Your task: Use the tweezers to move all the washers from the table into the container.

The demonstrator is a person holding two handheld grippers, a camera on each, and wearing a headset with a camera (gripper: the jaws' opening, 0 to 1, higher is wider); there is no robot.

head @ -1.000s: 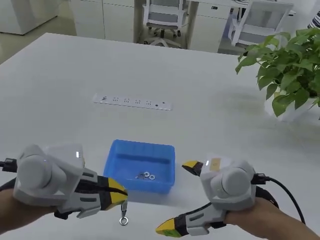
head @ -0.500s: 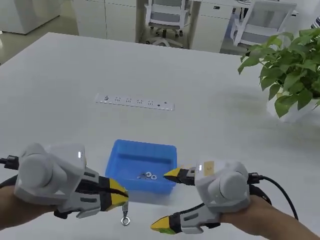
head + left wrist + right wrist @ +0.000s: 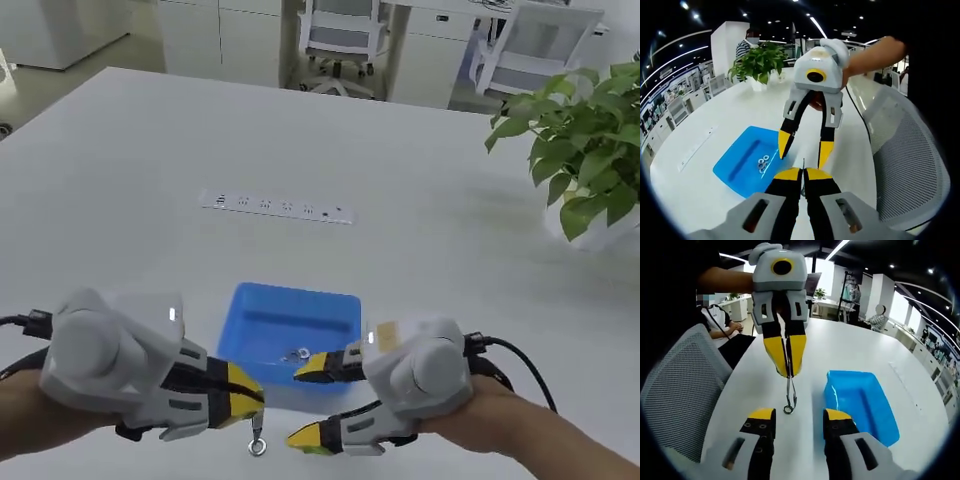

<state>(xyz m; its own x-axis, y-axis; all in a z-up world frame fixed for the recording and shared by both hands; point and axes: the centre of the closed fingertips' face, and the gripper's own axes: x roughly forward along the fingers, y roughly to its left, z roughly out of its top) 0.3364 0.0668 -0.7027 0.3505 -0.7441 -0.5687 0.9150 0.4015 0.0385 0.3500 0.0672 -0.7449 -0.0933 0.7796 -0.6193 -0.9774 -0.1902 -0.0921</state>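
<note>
**Change over the last second.** The right tongs [image 3: 308, 402] have been travelling leftward along the near edge of the tabletop [image 3: 130, 150]. Their upper jaw is now crossing in front of the near-right corner of the container [image 3: 245, 310], having stood clear to its right a second ago. The left tongs [image 3: 252, 397] are staying just short of the container's near-left corner. The slight shift of the whole head view is the camera's.

**Pose.**
- The left tongs are pointing rightward with jaws pressed together, pinching the tweezers [image 3: 256, 425], which are hanging tip-down.
- One washer [image 3: 258, 447] is sitting at the tweezer tips; whether it is touching the tabletop cannot be told.
- The right tongs are pointing leftward with jaws spread wide, gripping nothing.
- A hand is wrapping each handle.

**Container.** It is blue and lying near the near edge. Several washers [image 3: 297, 355] are lying together inside by its front wall.

**By view.**
- The left gripper view is showing the right tongs head-on, with the container and its washers to one side and a mesh chair back [image 3: 900, 150] to the other.
- The right gripper view is showing the tweezers at full length, both thin arms closing on the ring.
- The head view is showing a power strip [image 3: 275, 208] lying mid-tabletop and a potted plant [image 3: 585, 140] standing at the right edge.
</note>
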